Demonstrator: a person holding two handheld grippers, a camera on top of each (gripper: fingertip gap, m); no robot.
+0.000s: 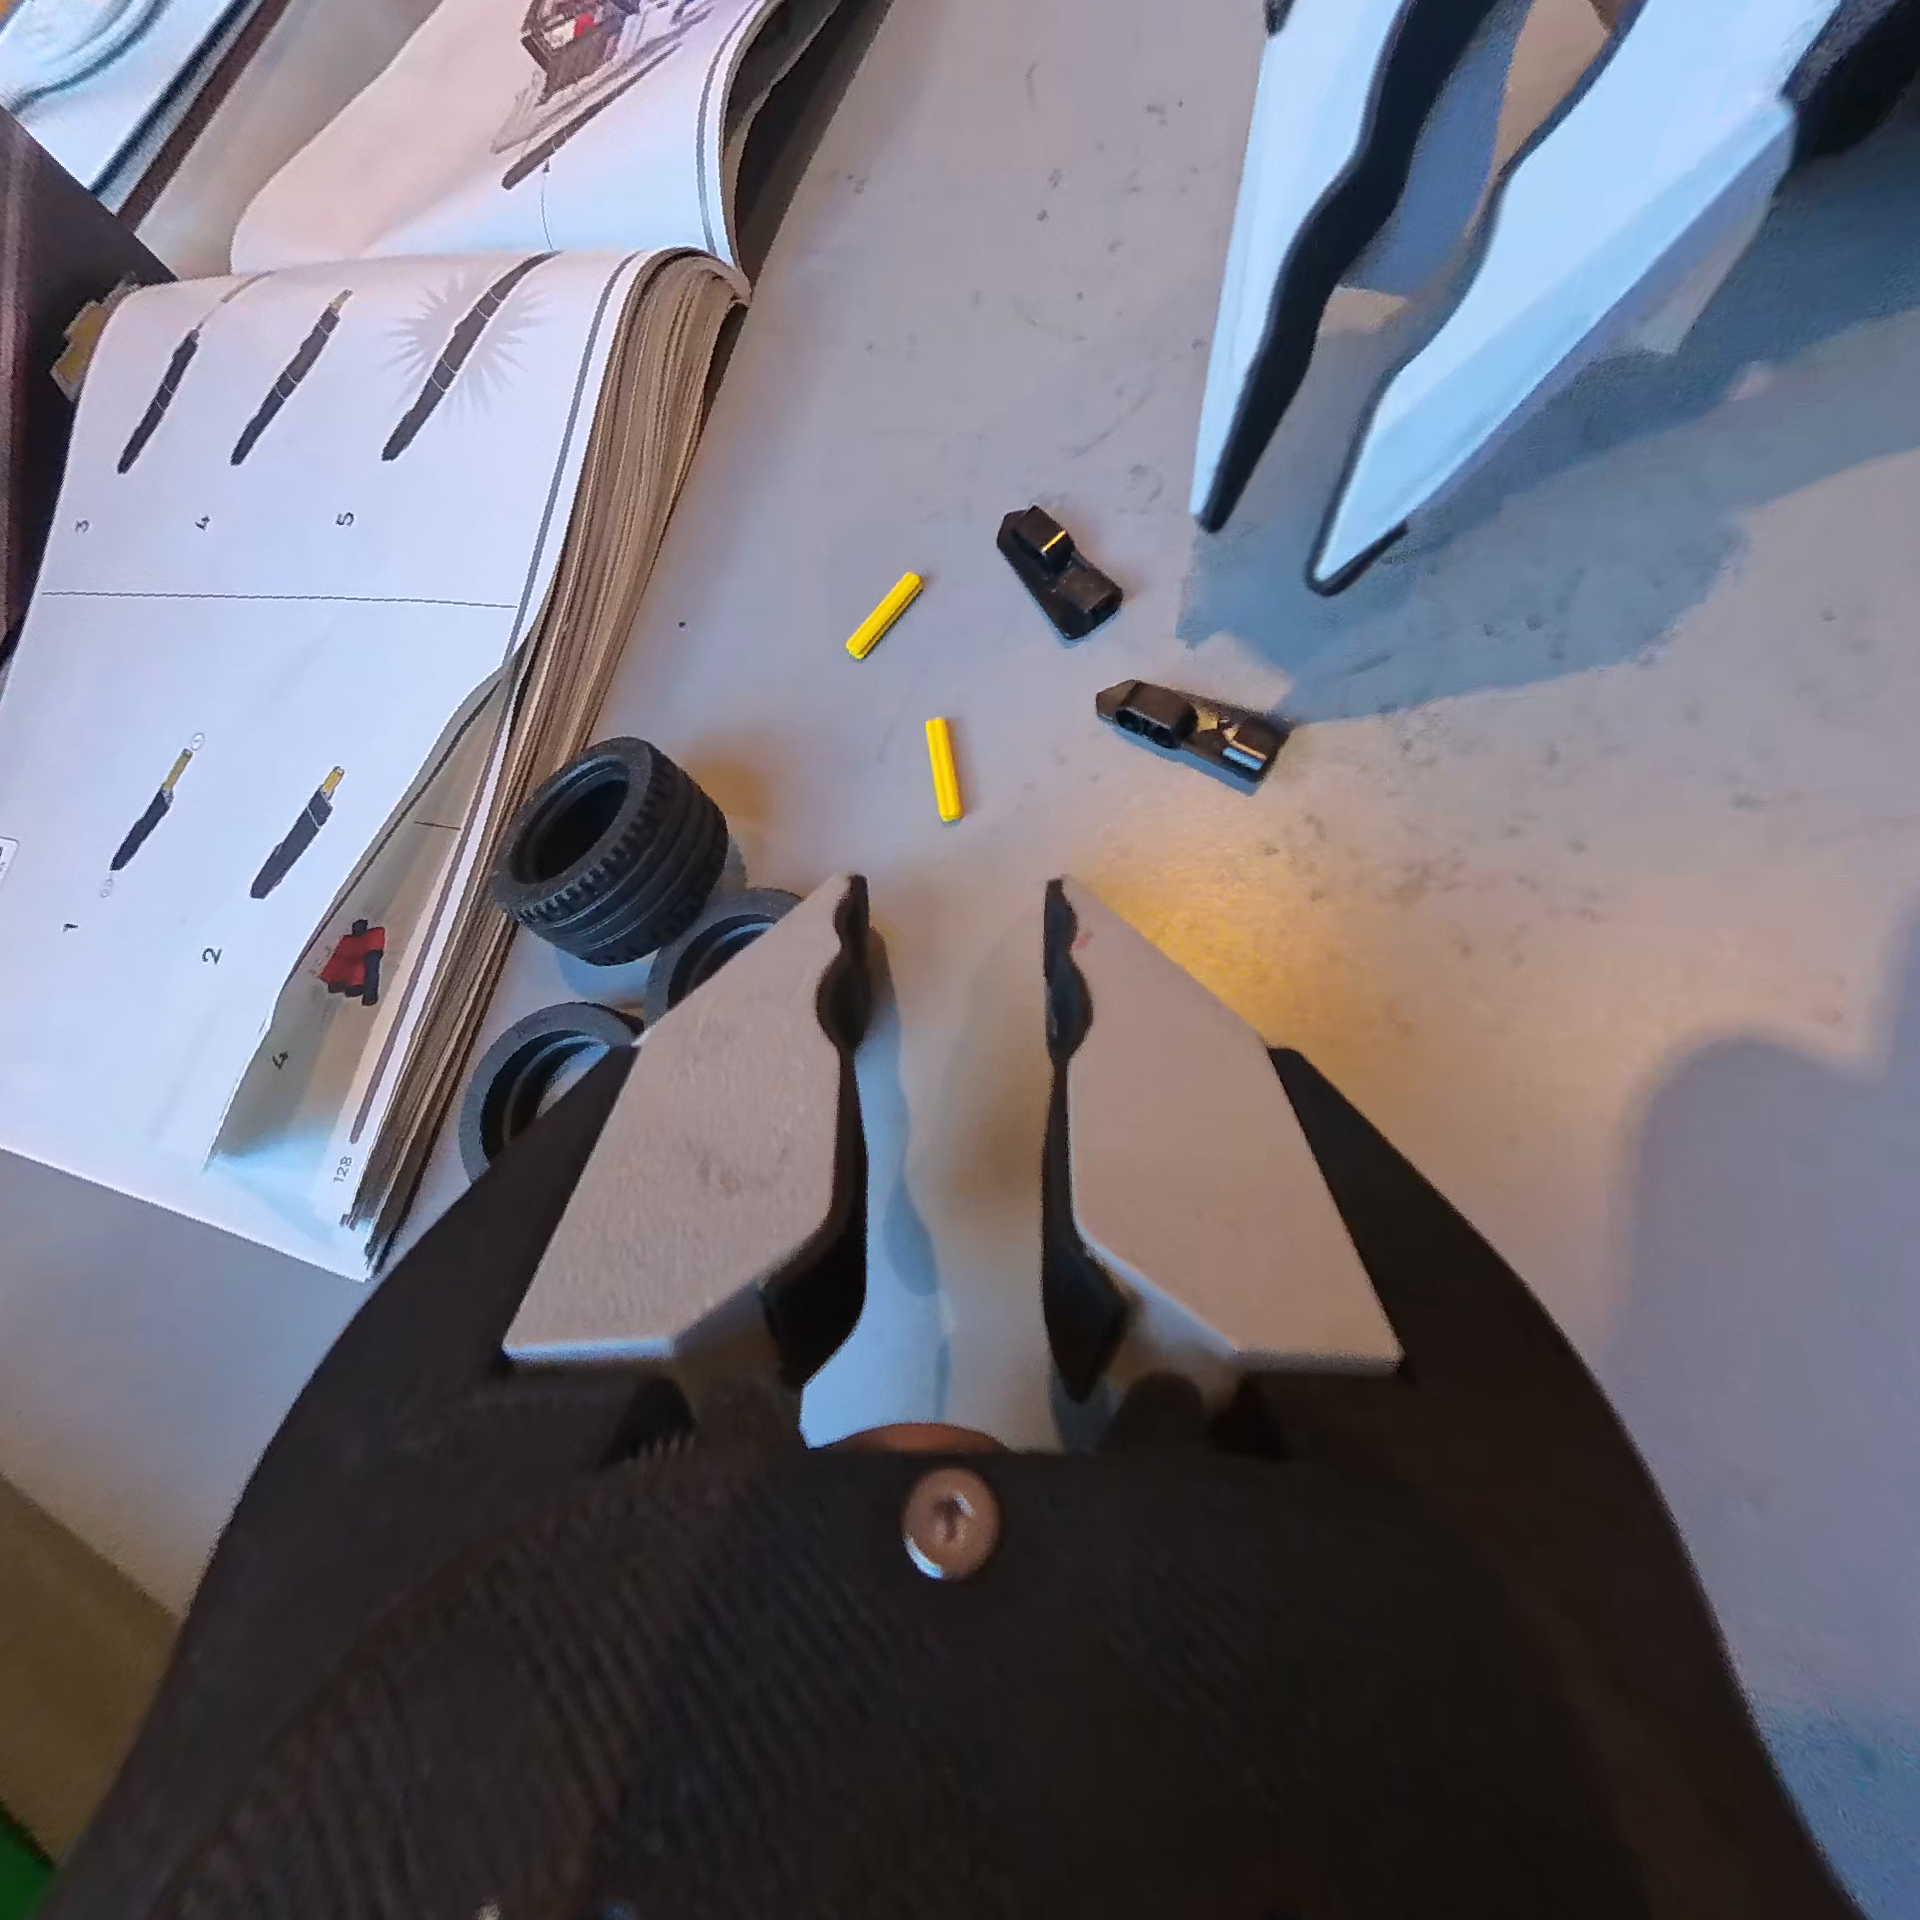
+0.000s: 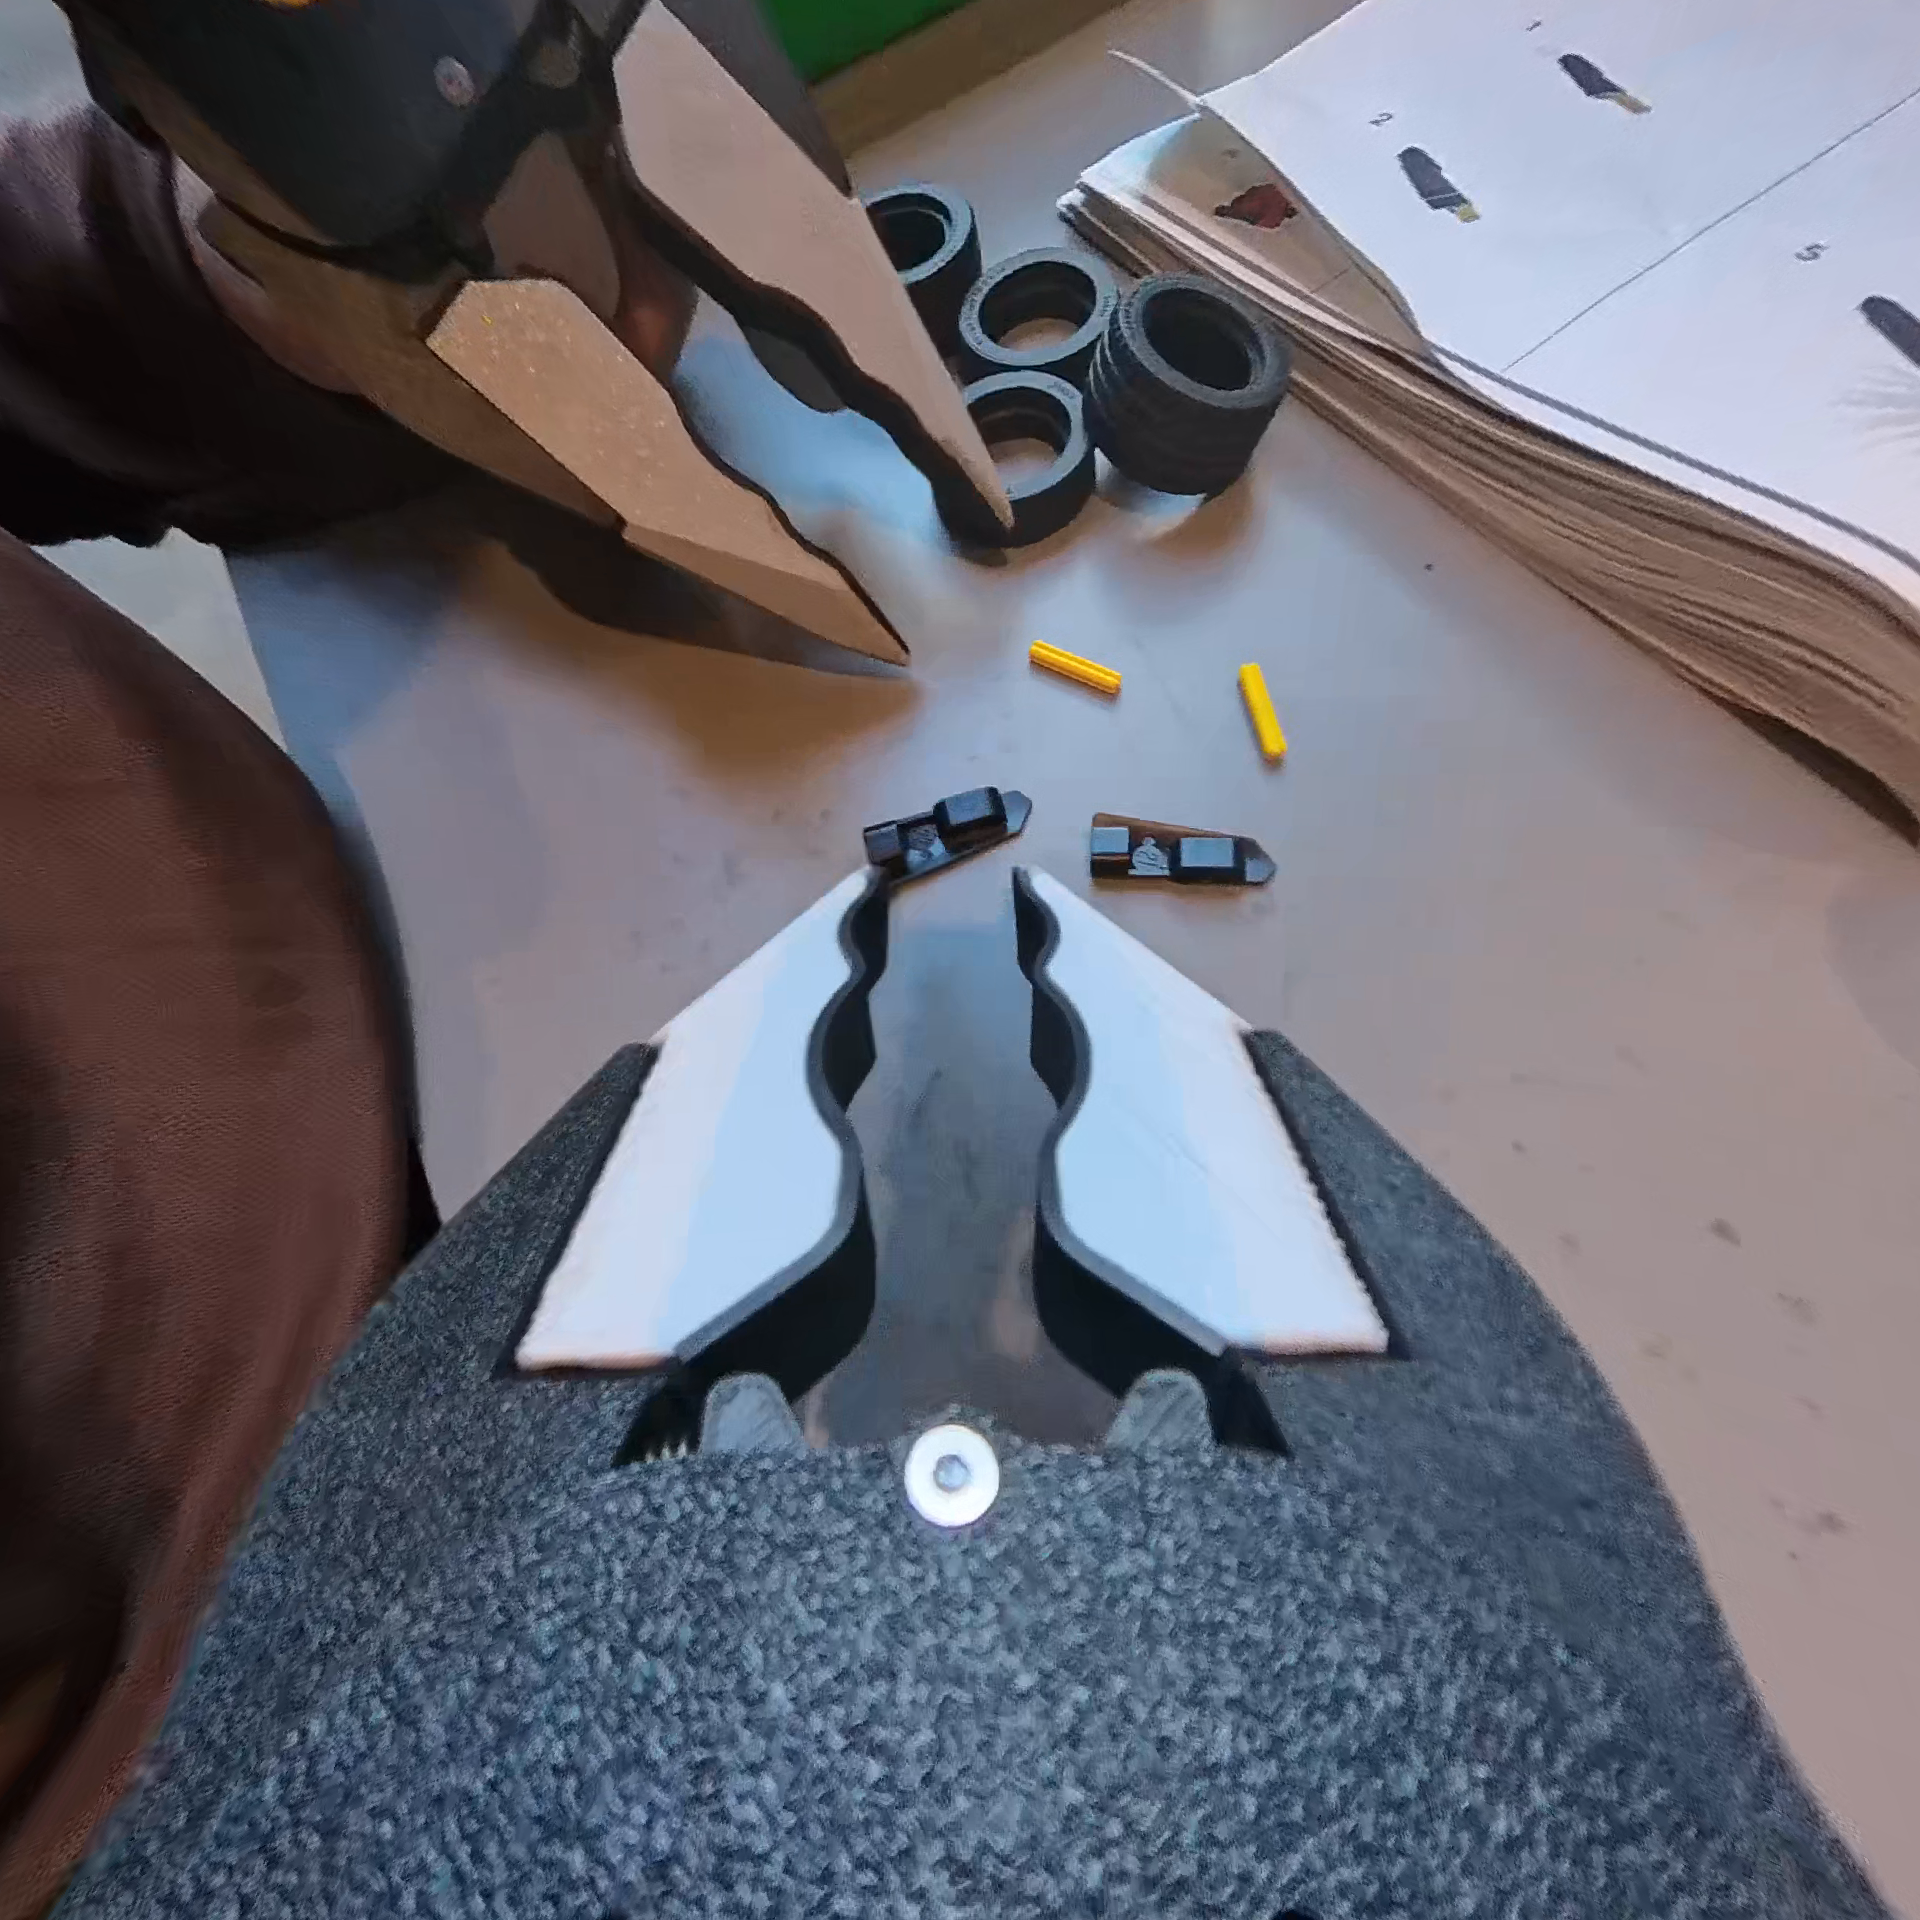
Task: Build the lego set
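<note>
**Loose parts, nothing joined yet**

The left gripper is parted and empty; so is the right gripper, its jaws a modest gap apart. At the right gripper's 12 o'clock lie two glossy black tapered pieces. Beyond these lie two ridged yellow axles, unassembled. At 1 o'clock sit matte treaded rubber tyres beside the thick paper manual on the scuffed grey table. Judging by this, assembly of this step is still ahead.

You have two axles on the counter, two connector pieces just right of them, tyres left against the open manual, which lies farther left.
</note>
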